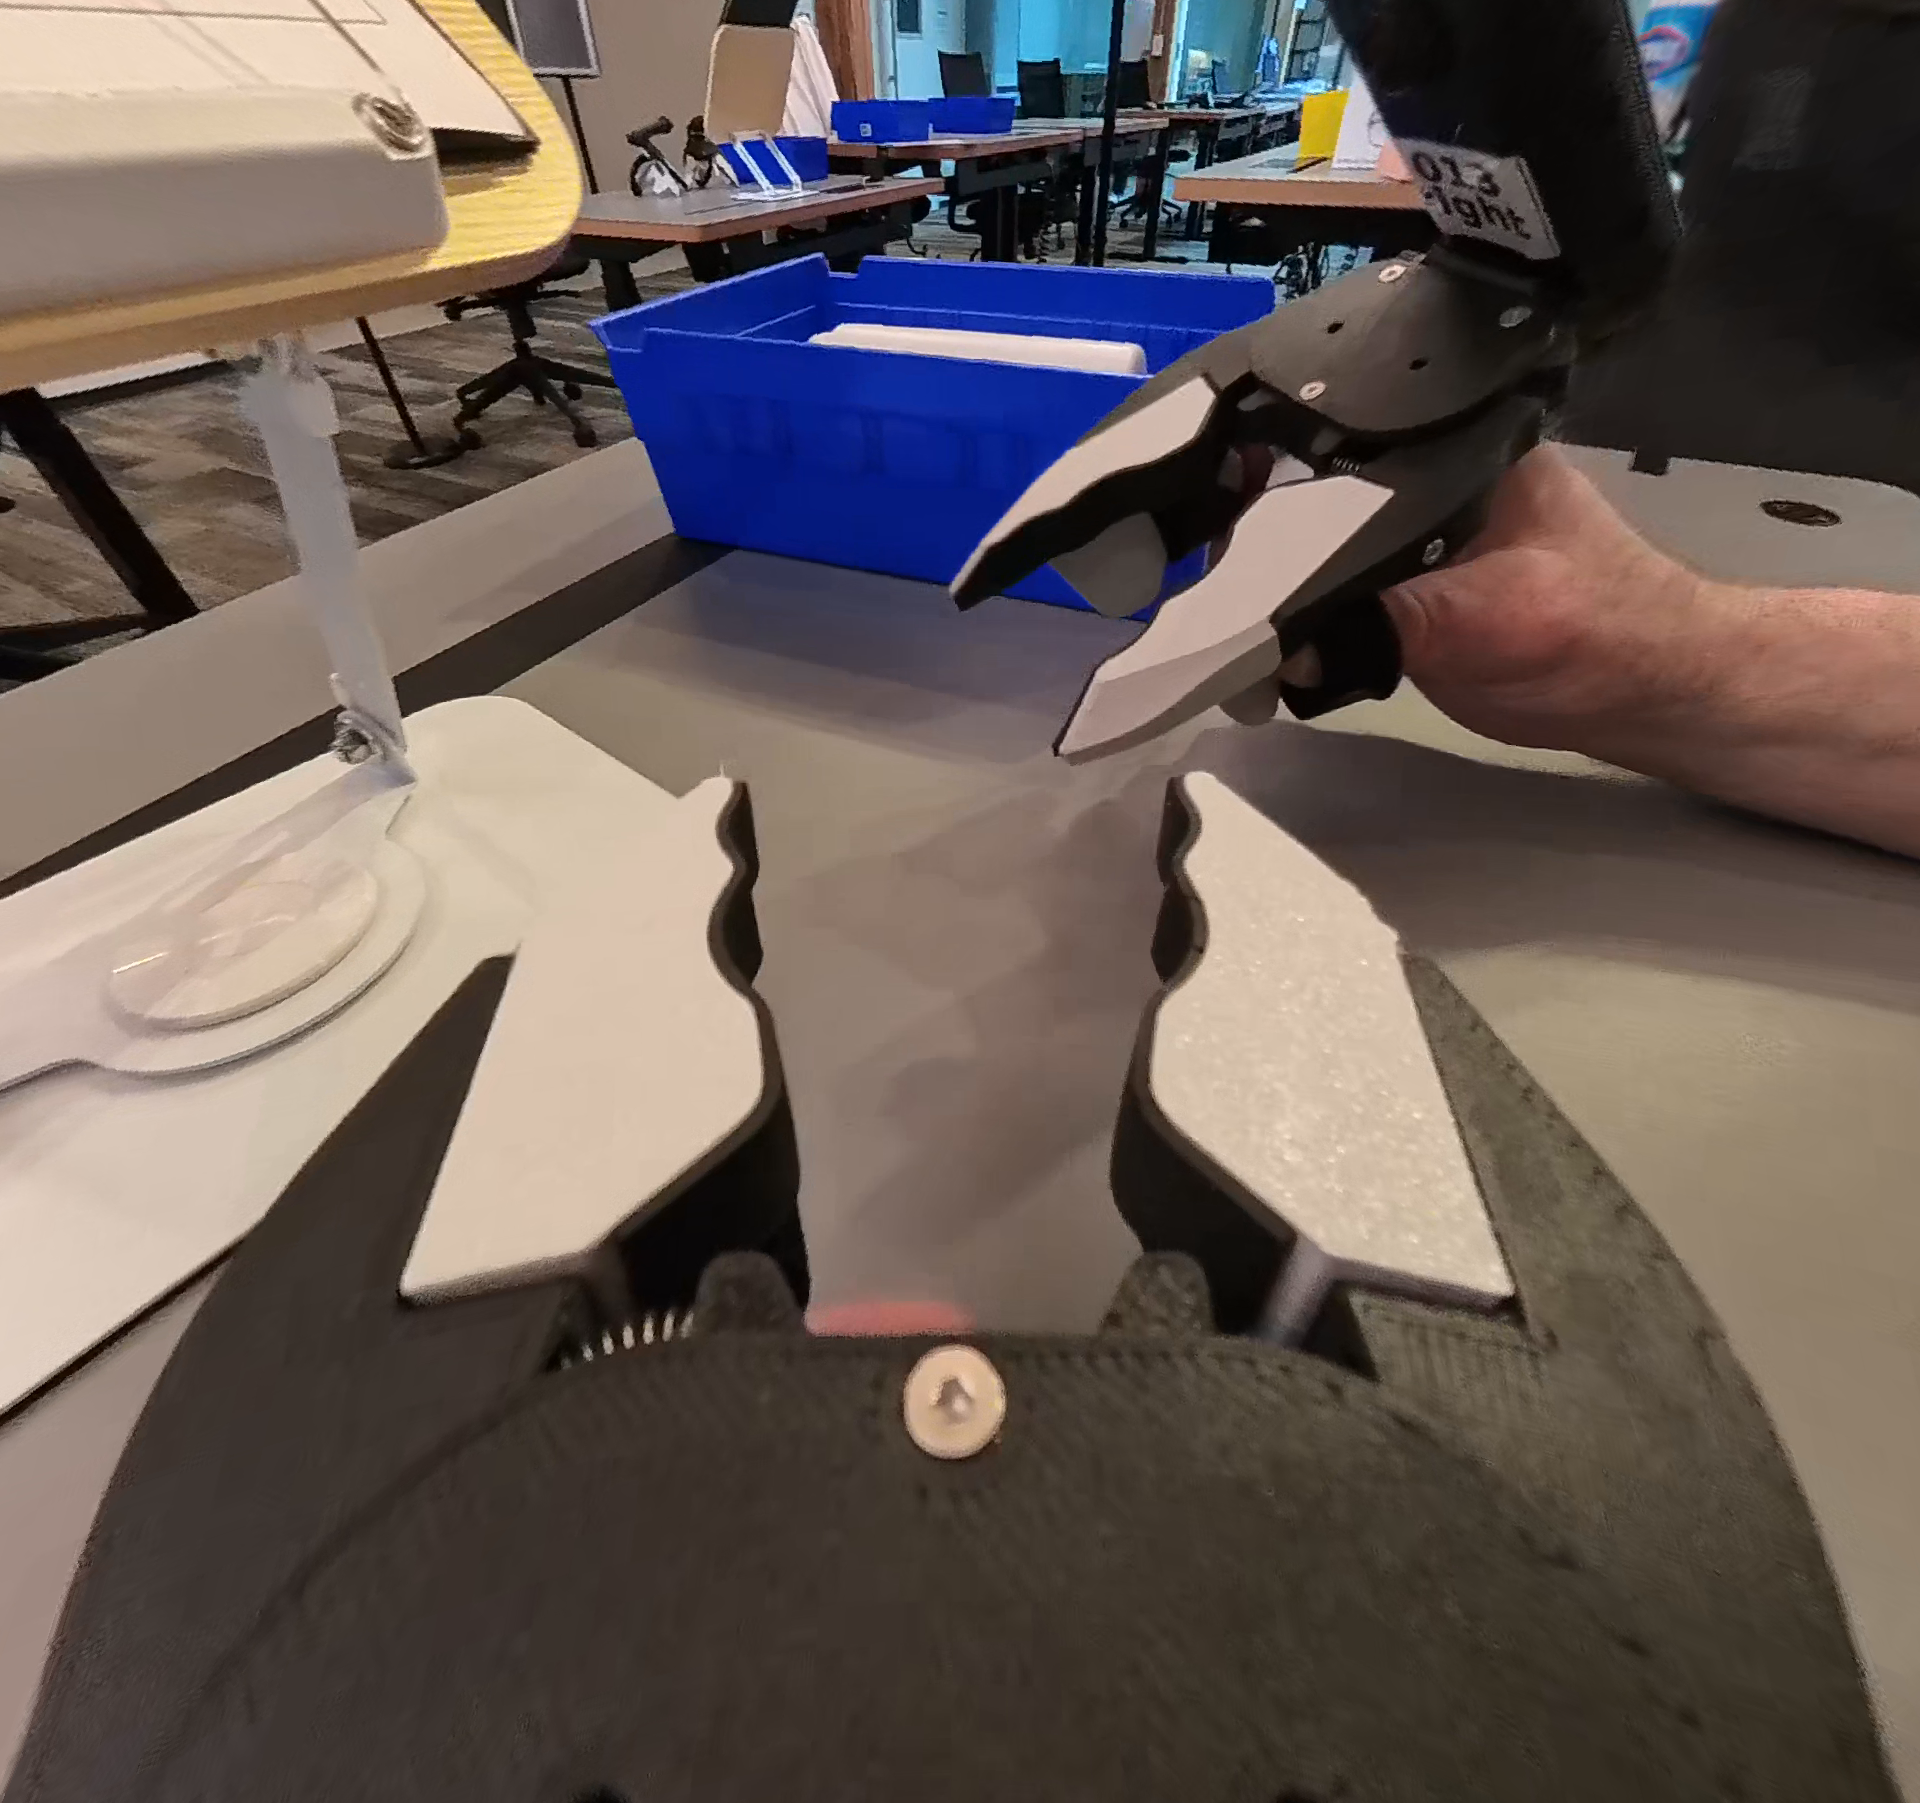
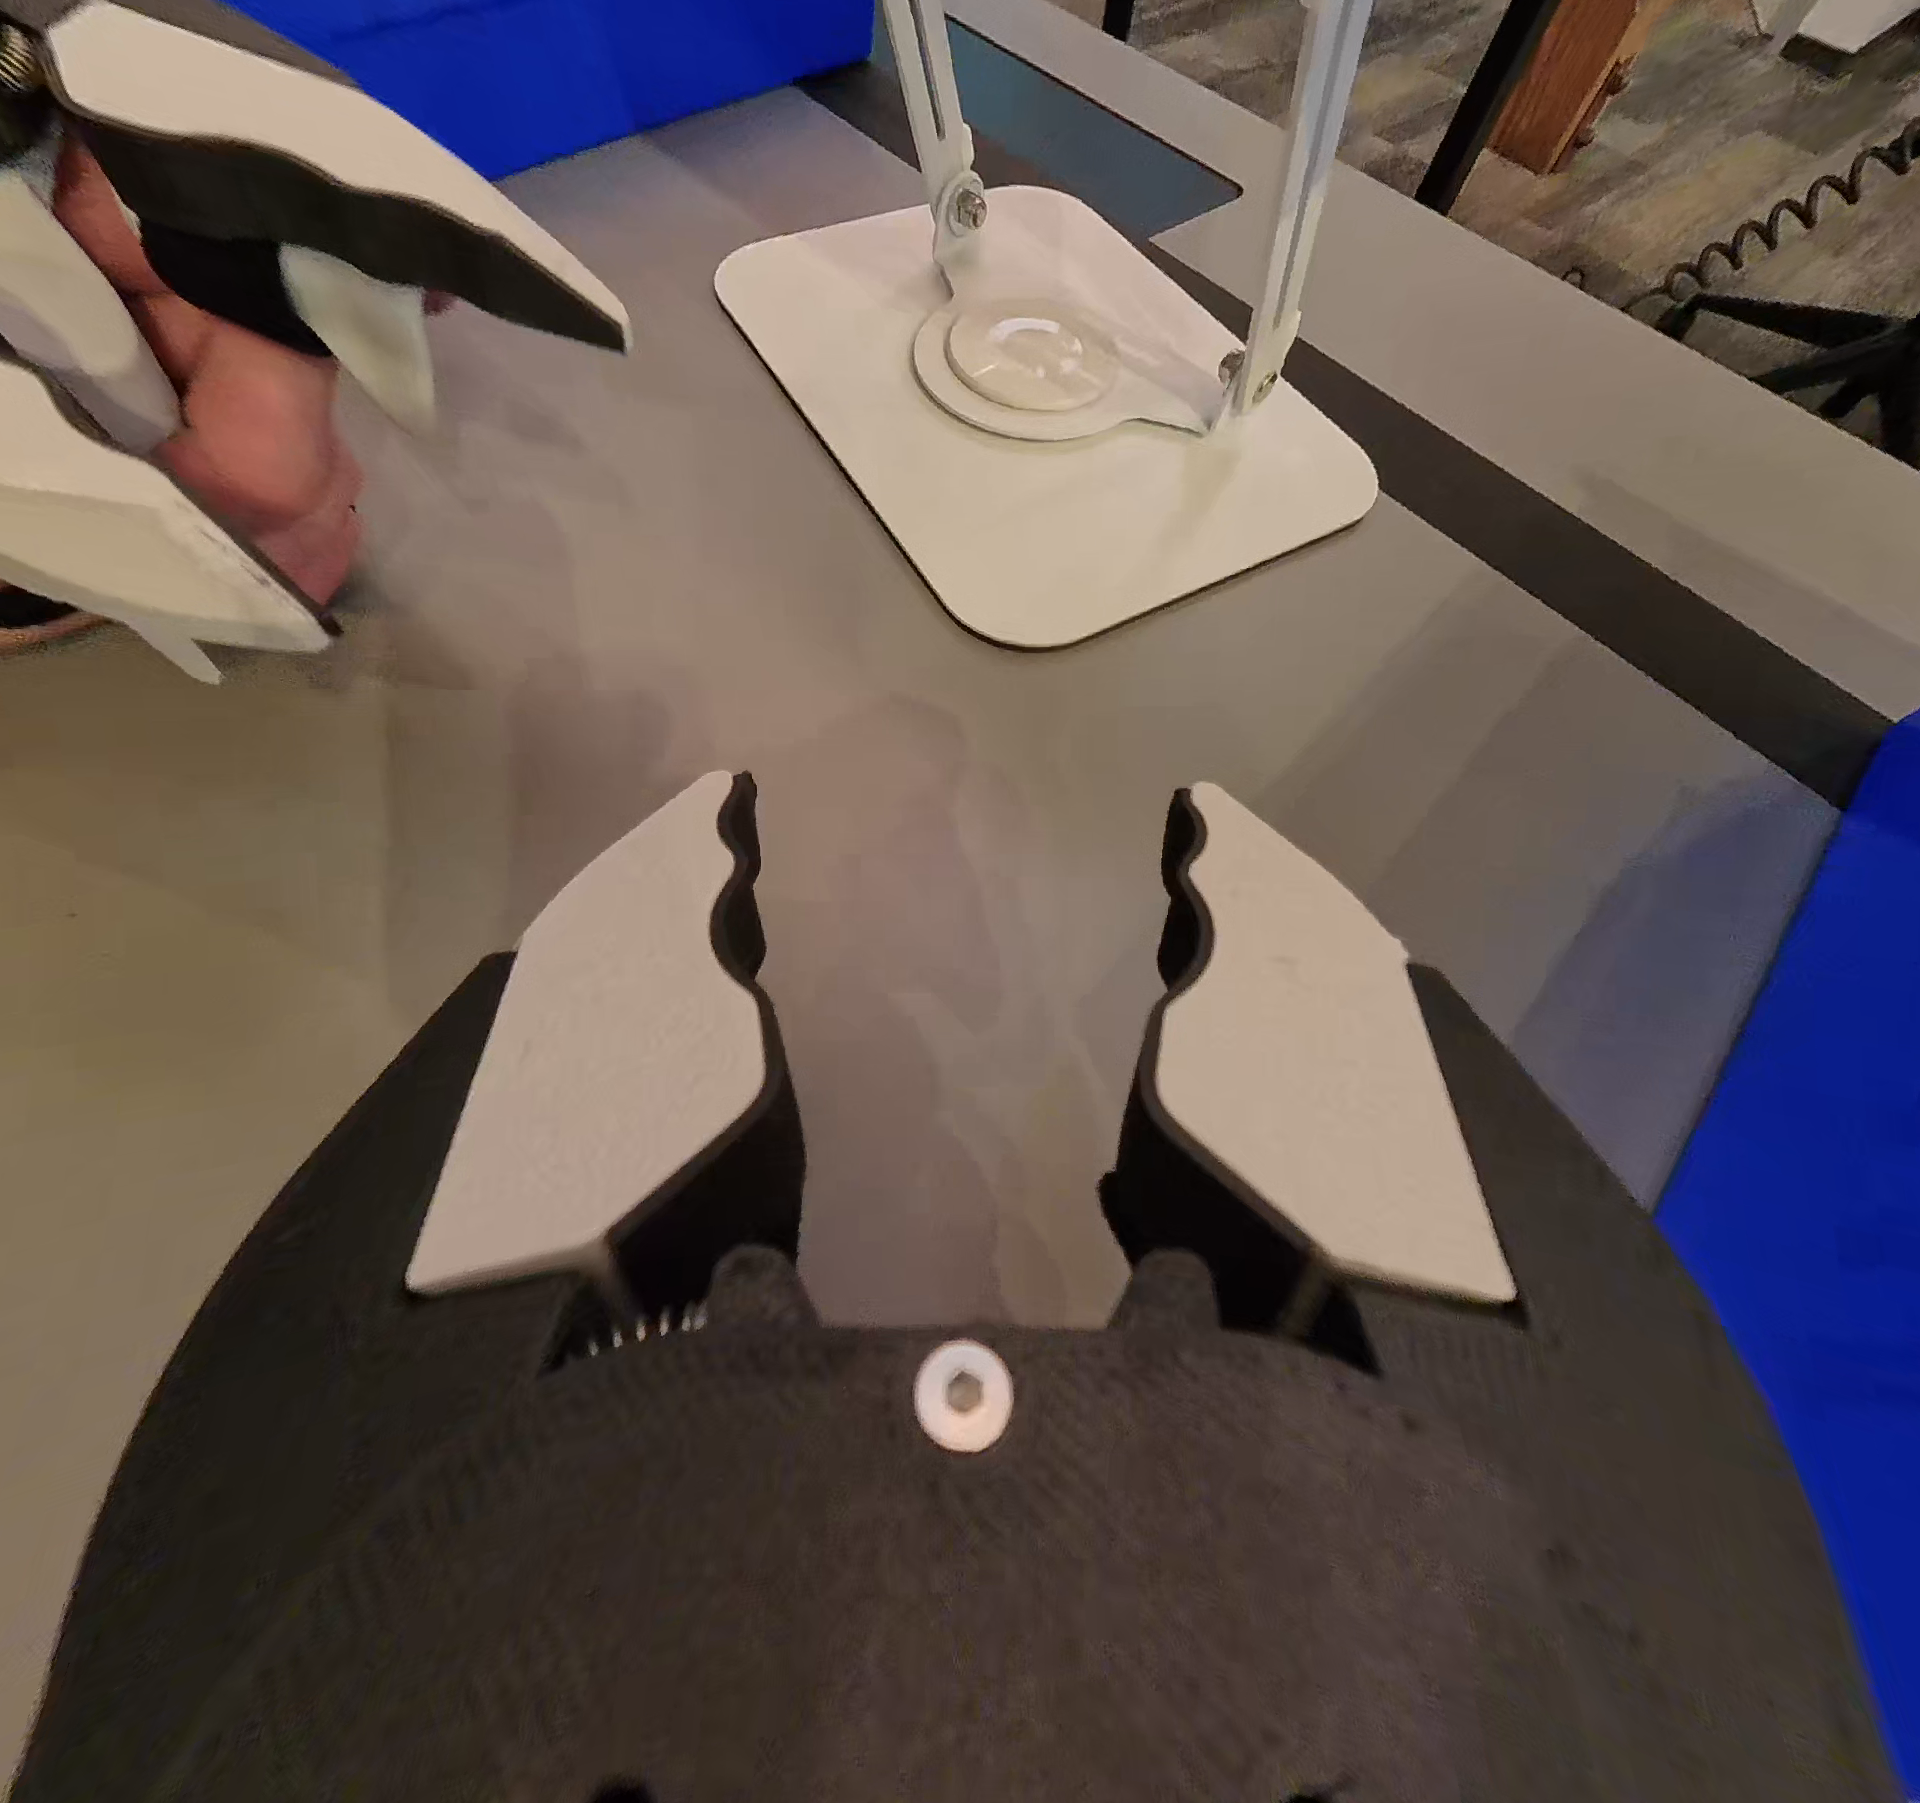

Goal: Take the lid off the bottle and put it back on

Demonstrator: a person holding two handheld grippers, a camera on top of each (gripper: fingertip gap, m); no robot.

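No bottle or lid shows in either view. My left gripper (image 1: 956, 787) is open and empty, low over the grey table (image 1: 1610, 1078). My right gripper (image 1: 1013, 673) hangs just ahead of it, held by a hand (image 1: 1558, 631), open and empty. In the right wrist view my right gripper (image 2: 961, 782) is open over the bare table (image 2: 623, 714), and the left gripper (image 2: 473, 480) shows at the upper left, open, with nothing between its fingers.
A blue bin (image 1: 883, 444) with a white object (image 1: 977, 345) inside stands at the table's far edge; it also shows in the right wrist view (image 2: 520, 18). A white stand (image 2: 1039, 506) with slanted arms stands on the table. Another blue container (image 2: 1818, 1078) is at the right.
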